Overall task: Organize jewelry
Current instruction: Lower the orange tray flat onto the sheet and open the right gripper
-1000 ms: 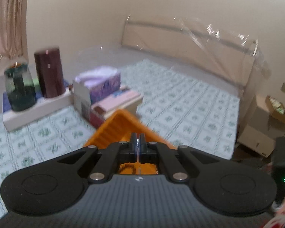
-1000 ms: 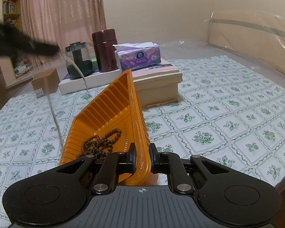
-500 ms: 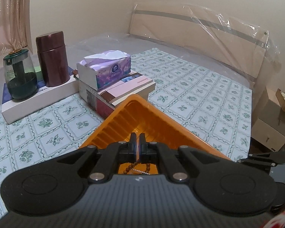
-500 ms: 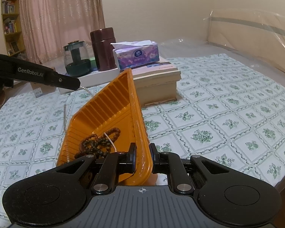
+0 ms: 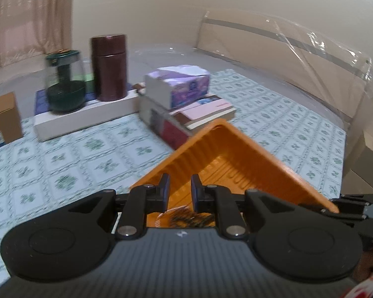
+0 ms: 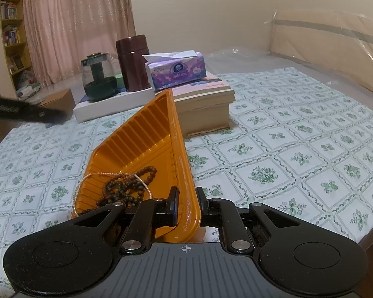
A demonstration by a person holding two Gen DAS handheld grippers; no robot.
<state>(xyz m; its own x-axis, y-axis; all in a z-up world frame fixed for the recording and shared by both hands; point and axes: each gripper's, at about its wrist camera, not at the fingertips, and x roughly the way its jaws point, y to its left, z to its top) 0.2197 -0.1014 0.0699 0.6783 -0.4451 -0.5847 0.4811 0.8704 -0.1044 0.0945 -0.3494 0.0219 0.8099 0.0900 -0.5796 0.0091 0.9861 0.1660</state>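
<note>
An orange ribbed tray [image 6: 141,134] is tipped up on the green-patterned tablecloth, and my right gripper [image 6: 186,196] is shut on its right rim. In the tray's low end lie a brown bead string [image 6: 126,188] and a thin pale chain [image 6: 87,181], which drapes over the left rim. My left gripper [image 6: 54,119] hovers to the left of the tray, apart from it. In the left wrist view the left gripper [image 5: 179,188] has its jaws opening with nothing between them. It looks down over the tray [image 5: 226,149] and the blurred beads [image 5: 189,217].
Behind the tray stands a tissue box [image 6: 176,70] on stacked books [image 6: 206,104]. A brown canister [image 6: 134,64] and a glass teapot [image 6: 99,79] sit on a flat white box [image 6: 112,104]. A cardboard box [image 6: 59,101] is at the far left. A plastic-wrapped headboard [image 6: 335,44] stands on the right.
The left gripper carried the pale chain down into the tray, let it go and parted its jaws, then drew back to the left. The right gripper and tray stayed put.
</note>
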